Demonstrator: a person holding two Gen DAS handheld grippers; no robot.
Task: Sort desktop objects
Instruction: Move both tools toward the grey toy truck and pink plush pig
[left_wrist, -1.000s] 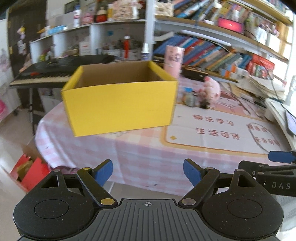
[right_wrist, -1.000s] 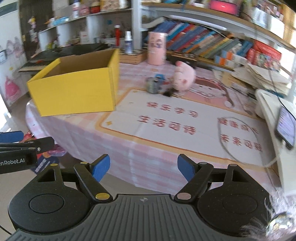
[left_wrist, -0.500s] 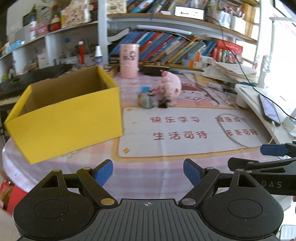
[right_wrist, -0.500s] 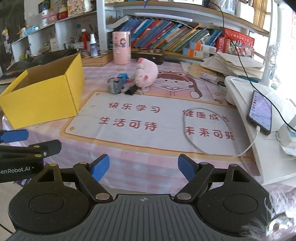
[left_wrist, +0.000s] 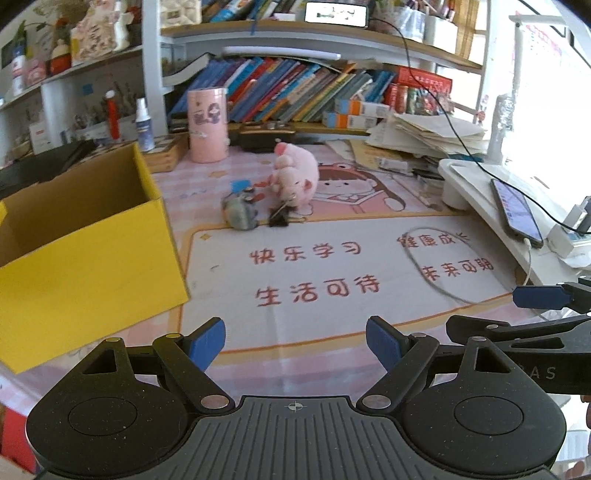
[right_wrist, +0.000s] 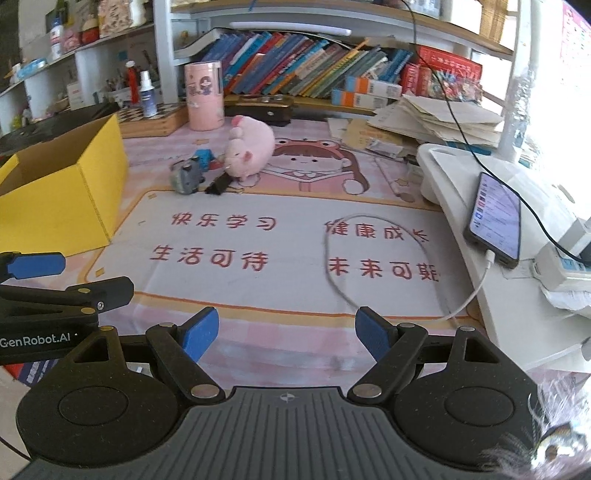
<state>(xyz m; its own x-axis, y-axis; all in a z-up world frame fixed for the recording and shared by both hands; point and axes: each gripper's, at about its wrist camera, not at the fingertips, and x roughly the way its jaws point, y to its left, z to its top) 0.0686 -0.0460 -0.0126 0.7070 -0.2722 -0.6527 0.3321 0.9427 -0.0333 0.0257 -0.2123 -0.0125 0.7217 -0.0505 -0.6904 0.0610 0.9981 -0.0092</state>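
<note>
Both claws hang released above the near edge of the table, nothing between their blue pads; the left gripper (left_wrist: 295, 341) has its fingers spread wide over the pink checked cloth, and the right gripper (right_wrist: 286, 332) stands likewise parted, empty, just to its right; each shows at the margin of the other's view, side by side and apart. On the left sits the yellow box (left_wrist: 85, 254), open at the top, its brown inside showing no contents from this angle; its near right corner reaches the edge of the desk mat (left_wrist: 332, 266) printed with red characters. At the far side of that mat the task's things huddle together: the pink plush pig (left_wrist: 295, 175) lies farthest, the grey plush toy (left_wrist: 240, 210) just left of it and nearer the box, a small black clip (left_wrist: 280, 218) touching or nearly touching the pig's near side, and a small blue item (left_wrist: 240, 183) behind the grey toy; what else lies in the cluster is too small to tell. Between the claws and that cluster the mat lies bare; a white cable (right_wrist: 340, 273) loops over its right part and runs to the phone (right_wrist: 495, 218) on a white stand (right_wrist: 454, 173) at the right. Beyond the pig stand a pink canister (left_wrist: 207, 125), a spray bottle (left_wrist: 142, 118) and a row of leaning books (left_wrist: 295, 92) on the shelf; loose papers (left_wrist: 432, 133) pile at the far right.
</note>
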